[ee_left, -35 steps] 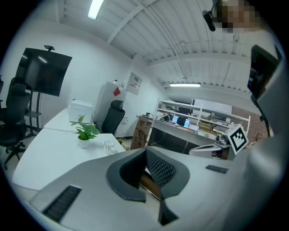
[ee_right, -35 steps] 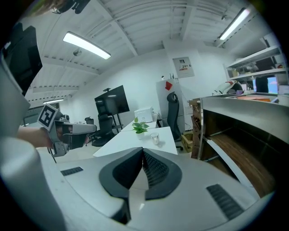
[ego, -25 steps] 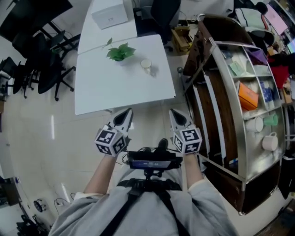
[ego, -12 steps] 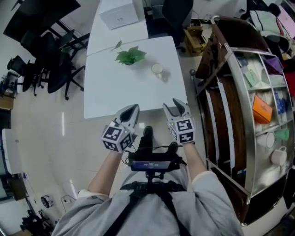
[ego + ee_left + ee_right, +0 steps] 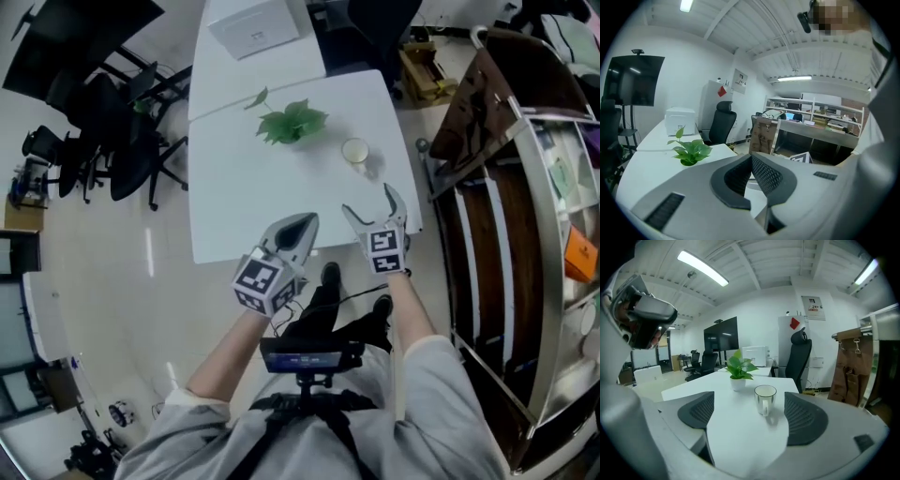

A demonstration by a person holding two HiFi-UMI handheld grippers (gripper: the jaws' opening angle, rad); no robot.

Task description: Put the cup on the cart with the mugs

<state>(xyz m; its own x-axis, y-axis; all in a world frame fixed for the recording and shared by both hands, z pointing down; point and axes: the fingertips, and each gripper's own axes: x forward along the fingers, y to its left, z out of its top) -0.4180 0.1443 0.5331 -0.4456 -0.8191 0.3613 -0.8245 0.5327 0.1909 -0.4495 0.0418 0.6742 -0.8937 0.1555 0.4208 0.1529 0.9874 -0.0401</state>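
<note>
Office: white desks [image 5: 246,192], swivel chairs [image 5: 127,150], big screen [image 5: 633,80]

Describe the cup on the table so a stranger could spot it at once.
Find the white table left of the cart. Toward its cart-side edge, right of the potted plant, stands the cup: small, white, upright, handled, the only drinking vessel there.

The right gripper [image 5: 371,201] is brought forward over the near edge of the table [image 5: 234,206]. Its jaws, together a second ago, have just been opening and are now spread wide, with the cup [image 5: 355,151] framed ahead between them, untouched. The left gripper [image 5: 302,225] is likewise carried forward over that edge. In the head view the cart [image 5: 525,187] is shifted toward the right border.
</note>
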